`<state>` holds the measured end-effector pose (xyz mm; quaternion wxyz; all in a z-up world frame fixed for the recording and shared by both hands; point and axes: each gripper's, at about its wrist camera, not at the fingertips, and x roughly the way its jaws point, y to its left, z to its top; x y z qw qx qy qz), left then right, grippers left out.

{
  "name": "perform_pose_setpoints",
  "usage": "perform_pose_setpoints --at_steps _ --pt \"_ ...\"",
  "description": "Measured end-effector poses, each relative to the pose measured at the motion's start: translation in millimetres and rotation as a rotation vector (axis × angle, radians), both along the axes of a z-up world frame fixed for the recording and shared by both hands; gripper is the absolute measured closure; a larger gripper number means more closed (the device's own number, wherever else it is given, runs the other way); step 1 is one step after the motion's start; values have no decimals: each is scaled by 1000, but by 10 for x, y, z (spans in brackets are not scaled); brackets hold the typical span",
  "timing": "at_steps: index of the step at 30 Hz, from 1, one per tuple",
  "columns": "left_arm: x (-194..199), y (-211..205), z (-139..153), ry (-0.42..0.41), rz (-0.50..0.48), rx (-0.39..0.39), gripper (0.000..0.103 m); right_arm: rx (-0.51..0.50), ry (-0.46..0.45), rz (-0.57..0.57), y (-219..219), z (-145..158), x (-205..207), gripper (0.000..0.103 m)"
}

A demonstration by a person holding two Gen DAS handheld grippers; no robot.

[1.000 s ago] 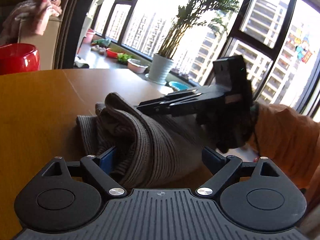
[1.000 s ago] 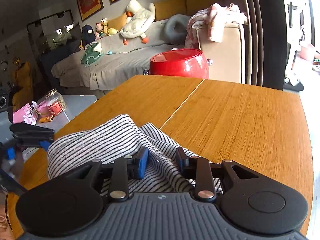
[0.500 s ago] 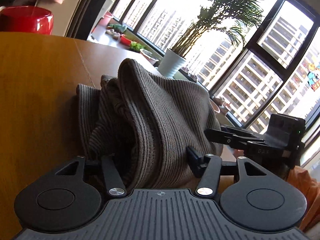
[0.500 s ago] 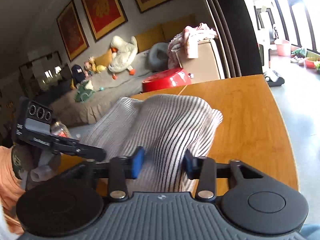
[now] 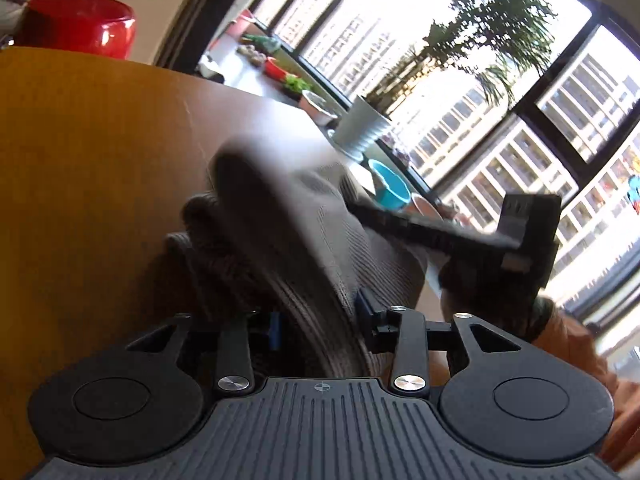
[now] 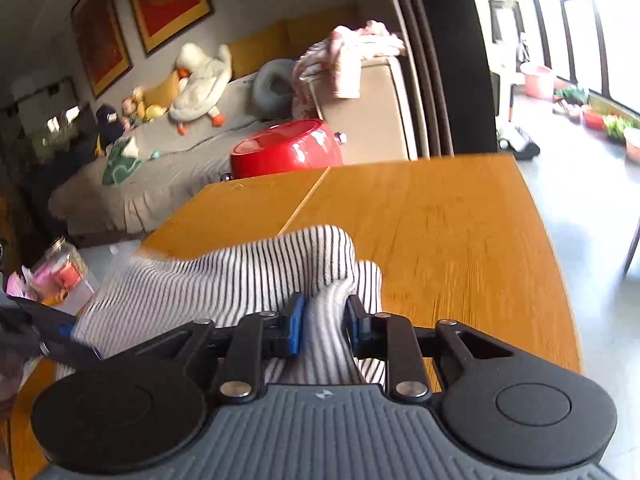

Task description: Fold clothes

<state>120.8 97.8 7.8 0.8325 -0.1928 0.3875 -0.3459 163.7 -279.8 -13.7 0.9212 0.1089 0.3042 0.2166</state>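
Observation:
A black-and-white striped garment [image 6: 248,276] is bunched over the near part of the wooden table [image 6: 460,232]. My right gripper [image 6: 323,326] is shut on a fold of it, cloth pinched between the blue pads. In the left wrist view the same garment [image 5: 280,232] looks grey-brown against the window light, and my left gripper [image 5: 318,322] is shut on another fold of it. The right gripper [image 5: 460,236] shows there at the right, reaching into the cloth. The left gripper's fingers [image 6: 52,332] show at the left edge of the right wrist view.
A red round pot [image 6: 286,148] stands past the table's far edge, also in the left wrist view [image 5: 76,24]. A sofa with plush toys [image 6: 200,80] lies behind. A white plant pot [image 5: 362,128] and a blue bowl [image 5: 390,190] stand by the window.
Both grippers have moved with the garment held, which has come down from a raised hump to lie lower on the table. The right gripper now reaches across the cloth in the left wrist view.

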Motion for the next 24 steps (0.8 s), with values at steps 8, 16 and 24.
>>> perform_pose_setpoints --at_steps 8,16,24 --pt "-422 -45 707 -363 70 83 47 -18 -31 -68 9 -47 -119 75" --pt "56 -624 144 -229 -22 143 48 -44 -56 -137 -18 -79 -245 45" --pt "234 -578 -40 -186 12 118 49 -39 -195 -106 -102 296 -605 0"
